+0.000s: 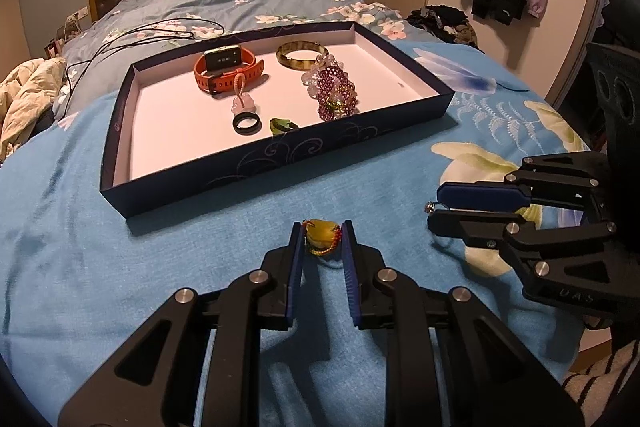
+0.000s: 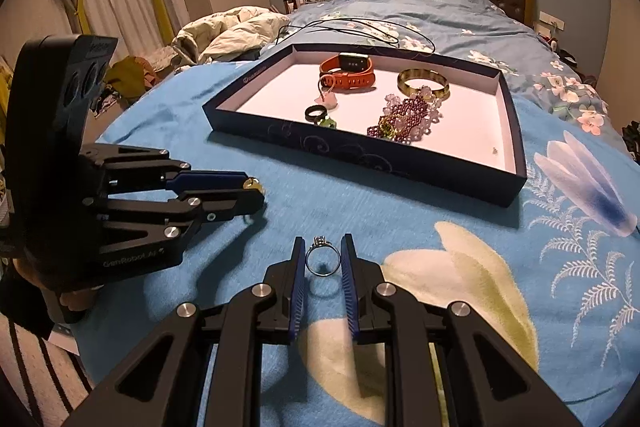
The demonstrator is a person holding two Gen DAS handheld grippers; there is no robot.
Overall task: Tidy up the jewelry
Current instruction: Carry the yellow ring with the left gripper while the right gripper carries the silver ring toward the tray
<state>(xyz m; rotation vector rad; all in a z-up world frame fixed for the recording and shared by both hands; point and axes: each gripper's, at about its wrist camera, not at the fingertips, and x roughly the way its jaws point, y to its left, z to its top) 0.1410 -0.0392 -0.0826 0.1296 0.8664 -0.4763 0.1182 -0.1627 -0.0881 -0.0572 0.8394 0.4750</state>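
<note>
Both tools loaded, tray up next

Left tool (image 1: 323,239) was clamped on a yellow pendant (image 1: 322,233) just above the blanket (image 1: 120,247); right tool (image 2: 323,259) pinched a ring (image 2: 322,261) across its band. Both looked tiny, light and slippery, so I'd hold the pendant's body, not its soft bead cord. The tray (image 1: 280,163) sat just ahead.

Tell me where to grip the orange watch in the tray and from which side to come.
Grip the orange watch across its strap, likely best on the near loop below the face, coming from above. It stands on edge with the strap closed in a ring, so one finger can enter the loop. The pink charm lies against that side, and the tray wall blocks a low approach.
</note>
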